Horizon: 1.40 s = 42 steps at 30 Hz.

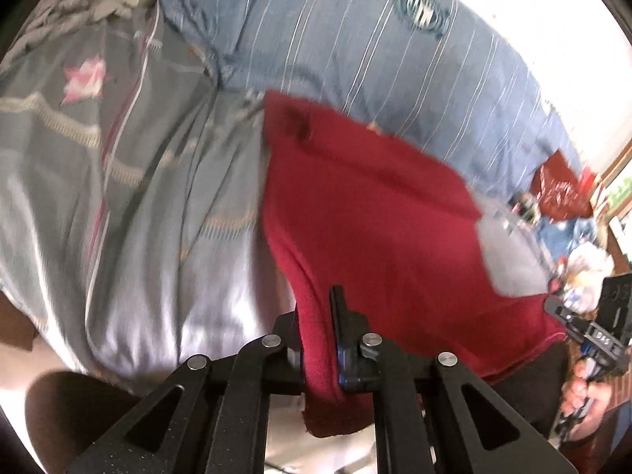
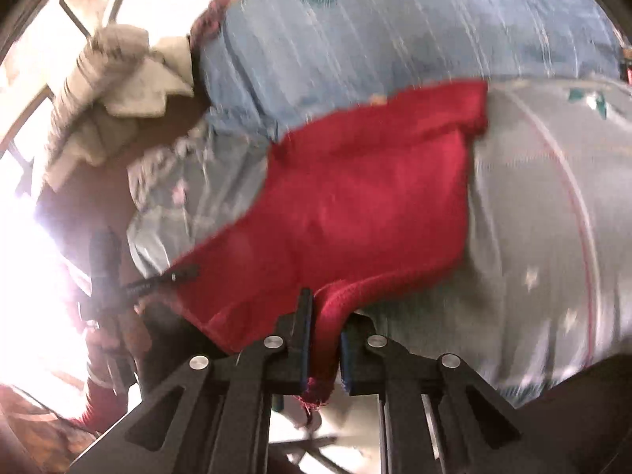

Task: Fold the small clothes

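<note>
Stretching forward from both grippers, the small red knitted cloth point(image 1: 367, 213) lies partly on the grey patterned bedsheet point(image 1: 130, 181), its far edge toward the blue striped pillow point(image 1: 355, 39). The left gripper point(image 1: 318, 339) is closed on one near corner, the fabric bunched between its pads and hanging out below. The right gripper point(image 2: 324, 339) is likewise clamped on the other near corner, a frayed red tip poking out beneath it. So the held edge runs across from one gripper to the other, and the cloth's body lies ahead of both, neither hand clearly nearer. Both grippers point forward and somewhat downward over the bed. Judging by this, the fold likely calls for carrying the held edge forward over the far edge, both hands level.
</note>
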### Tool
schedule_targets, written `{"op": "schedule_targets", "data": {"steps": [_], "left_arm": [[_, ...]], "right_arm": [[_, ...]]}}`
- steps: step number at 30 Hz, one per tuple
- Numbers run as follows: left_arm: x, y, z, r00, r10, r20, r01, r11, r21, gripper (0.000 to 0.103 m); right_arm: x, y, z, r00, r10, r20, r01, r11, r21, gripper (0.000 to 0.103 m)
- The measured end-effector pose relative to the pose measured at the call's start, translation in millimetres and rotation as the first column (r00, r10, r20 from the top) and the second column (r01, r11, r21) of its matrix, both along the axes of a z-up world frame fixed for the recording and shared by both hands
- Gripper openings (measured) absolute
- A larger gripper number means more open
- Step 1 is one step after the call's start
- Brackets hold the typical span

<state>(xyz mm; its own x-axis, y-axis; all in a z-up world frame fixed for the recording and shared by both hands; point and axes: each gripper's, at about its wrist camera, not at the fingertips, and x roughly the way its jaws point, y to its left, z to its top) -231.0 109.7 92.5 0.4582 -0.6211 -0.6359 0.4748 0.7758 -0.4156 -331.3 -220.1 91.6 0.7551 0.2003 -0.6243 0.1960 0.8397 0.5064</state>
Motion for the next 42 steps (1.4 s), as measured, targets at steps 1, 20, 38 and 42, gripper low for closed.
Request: {"op": "schedule_targets", "data": {"steps": [1, 20, 38, 42], "left_arm": [[4.3, -1.9, 5.9, 1.000, 0.005, 0.013, -0.005, 1.000, -0.011, 0.008], [130.2, -99.1, 14.9, 0.986, 0.154, 0.070, -0.156, 0.988, 0.013, 0.008], [272.8, -188.7, -24.9, 0.980, 0.200, -0.021, -0.198, 0.978, 0.067, 0.008], [291.3, -200.6, -33.5, 0.985, 0.173, -0.024, -0.171, 0.983, 0.070, 0.013]], "right_arm": [[3.7, -5.4, 5.9, 0.999, -0.022, 0.025, 0.022, 1.000, 0.003, 0.010], [114.6, -94.4, 33.0, 0.971, -0.223, 0.081, 0.232, 0.965, -0.123, 0.010], [232.7, -188.6, -19.5, 0.951, -0.308, -0.038, 0.302, 0.946, -0.117, 0.009], [246.4, -204.3, -33.6, 0.950, -0.311, -0.043, 0.307, 0.949, -0.077, 0.009]]}}
